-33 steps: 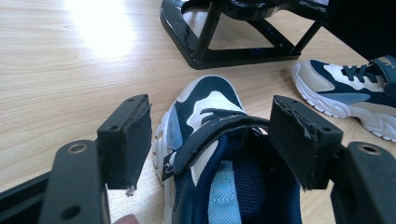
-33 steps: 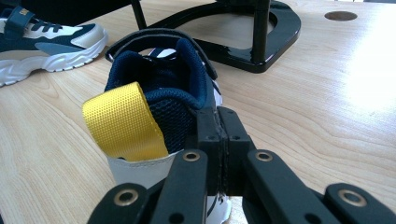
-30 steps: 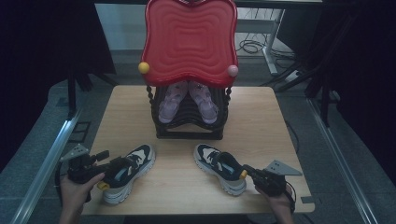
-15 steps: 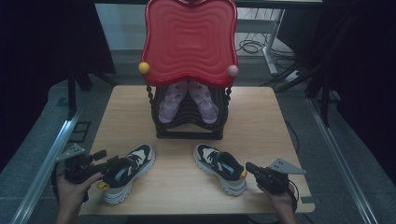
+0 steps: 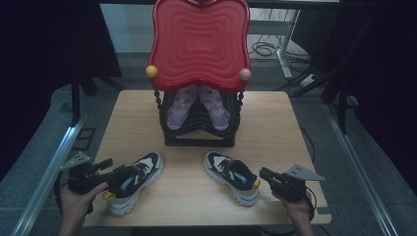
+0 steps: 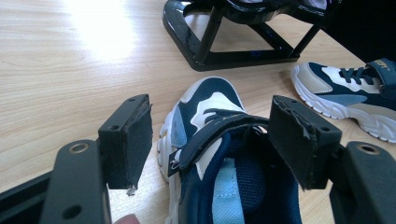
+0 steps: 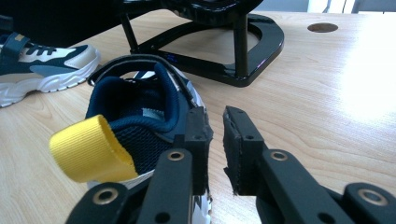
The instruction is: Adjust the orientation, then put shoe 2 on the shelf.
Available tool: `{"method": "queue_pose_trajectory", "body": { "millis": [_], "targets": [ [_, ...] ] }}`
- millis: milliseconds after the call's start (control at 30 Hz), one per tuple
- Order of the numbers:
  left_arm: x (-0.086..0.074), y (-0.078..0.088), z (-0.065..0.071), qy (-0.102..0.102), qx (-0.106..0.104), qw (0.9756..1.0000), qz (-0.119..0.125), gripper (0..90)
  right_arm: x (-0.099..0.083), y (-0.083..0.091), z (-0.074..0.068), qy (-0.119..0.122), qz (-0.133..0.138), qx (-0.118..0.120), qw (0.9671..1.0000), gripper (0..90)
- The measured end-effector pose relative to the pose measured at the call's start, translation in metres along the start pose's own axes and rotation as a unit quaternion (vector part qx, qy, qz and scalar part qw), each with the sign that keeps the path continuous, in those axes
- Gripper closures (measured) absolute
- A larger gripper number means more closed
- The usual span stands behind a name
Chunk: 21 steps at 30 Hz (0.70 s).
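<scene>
- Left tool [image 5: 112, 170] sits at the near left corner of the counter [image 5: 275, 123], its jaws spread wide on either side of the left sneaker's [image 5: 136, 179] collar; in the left gripper view the pads [image 6: 133, 140] stand clear of the shoe on both sides.
- Right tool [image 5: 264, 173] rests just behind the heel of the right sneaker [image 5: 232, 175]. Its jaws have just been opening and now stand a narrow gap apart, nothing between them.
- Yellow pull tab [image 7: 88, 149] on that heel hangs free, just beside the near jaw.
- Both navy-and-white sneakers lie on the counter's front half, toes pointing away from the person.
- Behind them stands a black shoe rack [image 5: 199, 140] holding a pink pair [image 5: 196, 105] under a red wavy top [image 5: 199, 42].
</scene>
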State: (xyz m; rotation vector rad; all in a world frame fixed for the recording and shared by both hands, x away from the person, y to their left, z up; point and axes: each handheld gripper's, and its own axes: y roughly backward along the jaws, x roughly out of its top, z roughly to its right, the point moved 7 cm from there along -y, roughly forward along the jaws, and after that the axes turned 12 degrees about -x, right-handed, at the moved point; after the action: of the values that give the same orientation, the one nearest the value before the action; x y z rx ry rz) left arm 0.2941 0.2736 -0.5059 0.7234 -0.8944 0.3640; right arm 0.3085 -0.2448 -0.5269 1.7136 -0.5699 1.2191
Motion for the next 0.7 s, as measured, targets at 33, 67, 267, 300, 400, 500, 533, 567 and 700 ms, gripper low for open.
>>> {"method": "queue_pose_trajectory", "body": {
  "millis": [33, 67, 267, 300, 400, 500, 533, 567, 700],
  "targets": [
    [0.0, 0.0005, 0.0, 0.0, 0.001, 1.0, 0.0, 31.0, 0.0003, -0.0004, 0.0007, -0.002, 0.001, 0.0, 1.0, 76.8],
    [0.0002, 0.0007, 0.0002, -0.001, 0.001, 1.0, 0.0, 31.0, 0.0008, -0.0008, 0.0011, -0.003, 0.003, 0.0, 1.0, 75.2],
    [0.0014, -0.0004, 0.0021, -0.003, -0.002, 1.0, -0.001, 31.0, 0.0036, 0.0011, 0.0018, -0.006, 0.008, -0.006, 0.9999, 68.4],
    [0.0012, -0.0008, 0.0022, -0.003, -0.002, 1.0, -0.001, 31.0, 0.0045, 0.0014, 0.0026, -0.007, 0.011, -0.009, 0.9999, 66.0],
    [0.0003, -0.001, 0.0018, -0.003, -0.005, 1.0, -0.003, 31.7, 0.0073, 0.0021, 0.0047, -0.019, 0.017, -0.015, 0.9996, 61.3],
    [-0.0012, -0.0004, 0.0003, -0.004, -0.012, 0.9999, -0.006, 34.7, 0.009, 0.002, 0.0056, -0.024, 0.019, -0.02, 0.9993, 58.4],
    [-0.002, -0.0002, -0.0004, -0.003, -0.015, 0.9999, -0.008, 35.9, 0.0091, 0.0013, 0.0058, -0.026, 0.019, -0.02, 0.9993, 57.9],
    [-0.003, 0.0, -0.0011, -0.001, -0.017, 0.9998, -0.013, 36.9, 0.0088, 0.0007, 0.0059, -0.027, 0.019, -0.02, 0.9993, 57.3],
    [-0.0073, -0.0036, -0.002, -0.003, -0.028, 0.999, -0.034, 40.3, 0.0056, -0.002, 0.0057, -0.03, 0.013, -0.02, 0.9992, 55.8]
  ]
}}
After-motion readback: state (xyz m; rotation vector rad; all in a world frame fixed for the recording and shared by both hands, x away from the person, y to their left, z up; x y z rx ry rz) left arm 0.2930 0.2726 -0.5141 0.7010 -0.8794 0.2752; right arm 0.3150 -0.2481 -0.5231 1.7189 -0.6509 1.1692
